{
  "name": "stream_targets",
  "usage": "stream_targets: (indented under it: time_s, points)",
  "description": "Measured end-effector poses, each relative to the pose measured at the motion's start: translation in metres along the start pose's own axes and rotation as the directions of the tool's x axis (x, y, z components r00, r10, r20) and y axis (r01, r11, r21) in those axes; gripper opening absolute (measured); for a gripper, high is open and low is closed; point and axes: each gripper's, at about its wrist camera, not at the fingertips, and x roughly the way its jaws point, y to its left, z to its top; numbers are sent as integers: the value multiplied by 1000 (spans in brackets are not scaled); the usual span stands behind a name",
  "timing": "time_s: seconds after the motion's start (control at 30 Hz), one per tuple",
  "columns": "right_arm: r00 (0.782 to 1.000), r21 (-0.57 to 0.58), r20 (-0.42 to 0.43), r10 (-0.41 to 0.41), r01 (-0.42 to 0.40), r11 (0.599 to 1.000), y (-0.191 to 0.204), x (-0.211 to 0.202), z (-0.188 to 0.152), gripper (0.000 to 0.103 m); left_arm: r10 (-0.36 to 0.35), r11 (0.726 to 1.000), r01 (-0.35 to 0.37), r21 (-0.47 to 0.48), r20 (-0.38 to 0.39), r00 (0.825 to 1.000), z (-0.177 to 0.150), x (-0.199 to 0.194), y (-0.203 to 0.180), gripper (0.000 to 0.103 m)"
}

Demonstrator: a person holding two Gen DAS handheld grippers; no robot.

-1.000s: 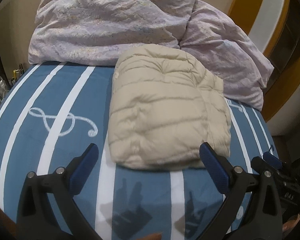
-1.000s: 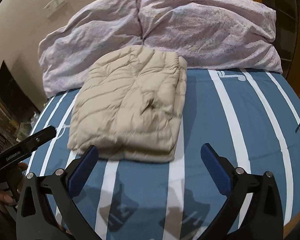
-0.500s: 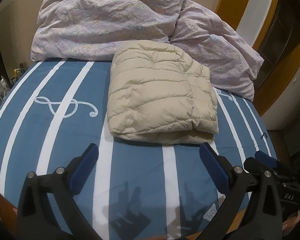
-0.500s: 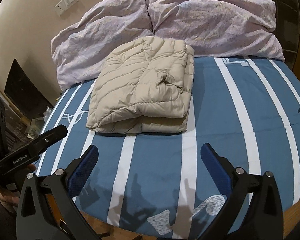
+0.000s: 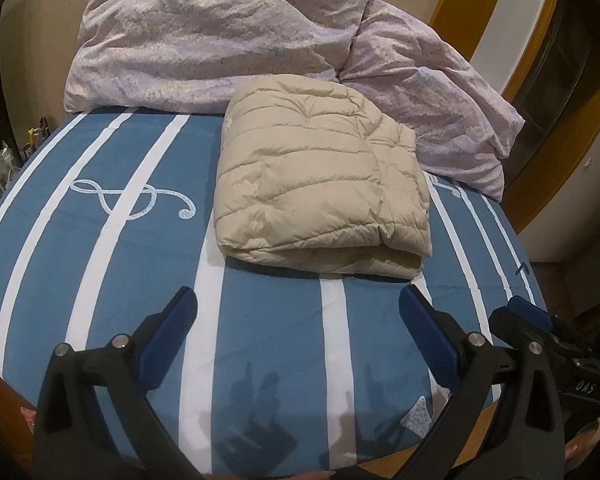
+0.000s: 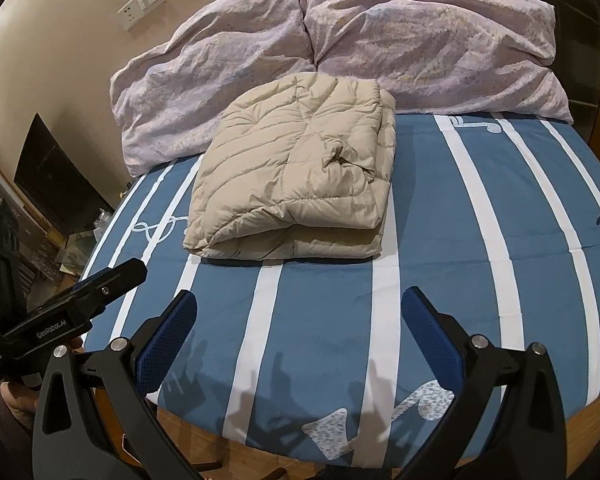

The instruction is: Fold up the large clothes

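A beige quilted puffer jacket (image 5: 320,184) lies folded into a thick rectangle on the blue striped bed, also in the right wrist view (image 6: 296,176). My left gripper (image 5: 296,312) is open and empty, held back over the bed's near edge, well short of the jacket. My right gripper (image 6: 298,316) is open and empty too, at the near edge. The right gripper shows at the lower right of the left wrist view (image 5: 540,328); the left gripper shows at the left of the right wrist view (image 6: 100,288).
A crumpled lilac duvet (image 5: 228,36) is piled along the wall behind the jacket, also in the right wrist view (image 6: 380,32). The blue sheet with white stripes (image 5: 100,240) covers the bed. The wooden bed edge (image 6: 540,440) is just below the grippers.
Both grippers have pulled back from the jacket toward the bed's near edge, so more sheet and the wooden edge show. The jacket has stayed folded in place.
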Motion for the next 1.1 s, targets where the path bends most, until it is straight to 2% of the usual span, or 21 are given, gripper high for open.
stream_targets:
  time_s: [1.1]
  points:
    - [1000, 10, 8, 6, -6, 1000, 1, -9, -3, 102, -20, 1000, 20, 5, 6, 1000, -5, -6, -7, 101]
